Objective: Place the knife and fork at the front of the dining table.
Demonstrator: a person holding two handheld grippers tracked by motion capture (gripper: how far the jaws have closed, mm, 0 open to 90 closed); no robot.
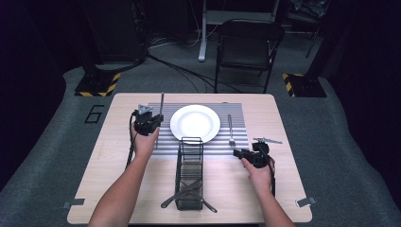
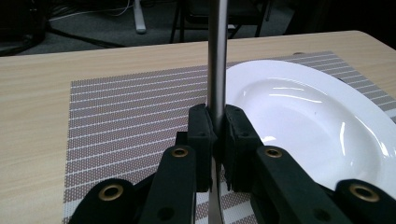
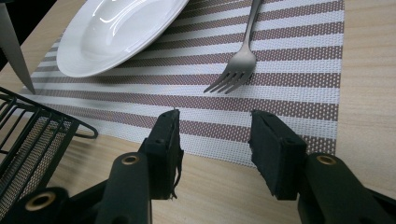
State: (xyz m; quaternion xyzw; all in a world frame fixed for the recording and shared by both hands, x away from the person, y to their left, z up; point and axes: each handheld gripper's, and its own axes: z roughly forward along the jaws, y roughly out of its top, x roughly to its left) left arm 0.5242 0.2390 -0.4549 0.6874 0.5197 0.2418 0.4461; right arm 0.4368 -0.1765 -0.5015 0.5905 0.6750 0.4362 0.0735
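Left hand-held gripper (image 2: 215, 140): clenched on upright knife (image 2: 217, 60), beside plate (image 2: 308, 112).
Right hand-held gripper (image 3: 215, 140): released, low over surface (image 3: 364, 70), near fork (image 3: 240, 60).

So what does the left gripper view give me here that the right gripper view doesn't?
Left gripper view: the left gripper shut on an upright metal utensil handle, with floor and chair legs beyond the table. Right gripper view: the right gripper open over the table edge, a fork lying on the placemat, a corner of the black wire caddy, and a blade tip at the left. Both: the white plate and striped placemat.
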